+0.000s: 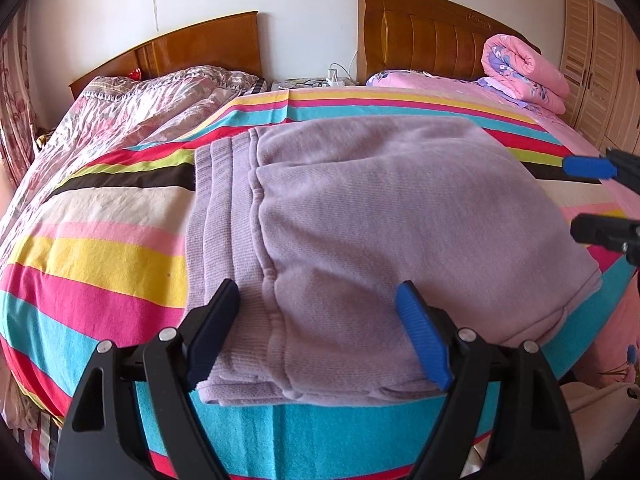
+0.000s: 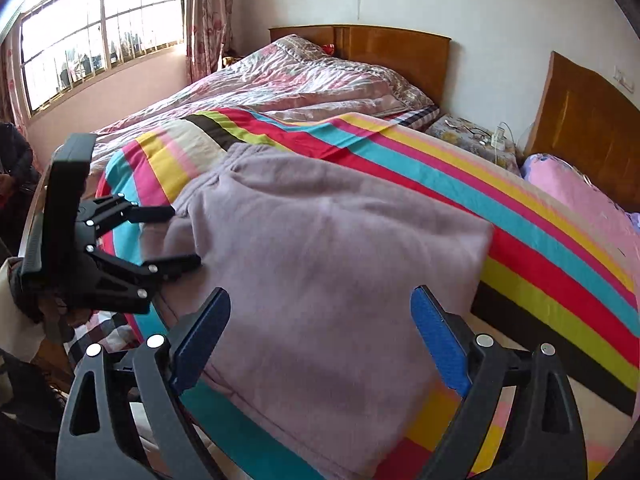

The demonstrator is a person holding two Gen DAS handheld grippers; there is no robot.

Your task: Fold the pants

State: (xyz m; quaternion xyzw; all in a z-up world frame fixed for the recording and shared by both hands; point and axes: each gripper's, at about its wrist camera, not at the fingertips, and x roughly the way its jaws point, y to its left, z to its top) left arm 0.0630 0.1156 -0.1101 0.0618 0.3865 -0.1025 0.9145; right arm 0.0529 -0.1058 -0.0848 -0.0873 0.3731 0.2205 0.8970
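Note:
The lilac fleece pants (image 1: 380, 220) lie folded in a thick stack on the striped bedsheet (image 1: 100, 248), ribbed waistband to the left. My left gripper (image 1: 318, 312) is open, its jaws spread just above the near waistband edge, holding nothing. In the right wrist view the pants (image 2: 320, 272) fill the middle. My right gripper (image 2: 320, 320) is open over the near folded end, empty. The right gripper also shows at the right edge of the left wrist view (image 1: 592, 196), and the left gripper at the left of the right wrist view (image 2: 184, 236), both open.
A floral quilt (image 1: 132, 108) covers the neighbouring bed on the left. A rolled pink quilt (image 1: 524, 72) lies by the wooden headboard (image 1: 424, 32). A nightstand with chargers (image 2: 476, 136) stands between the beds. A wardrobe (image 1: 600, 72) is at the right, a window (image 2: 96, 28) at the left.

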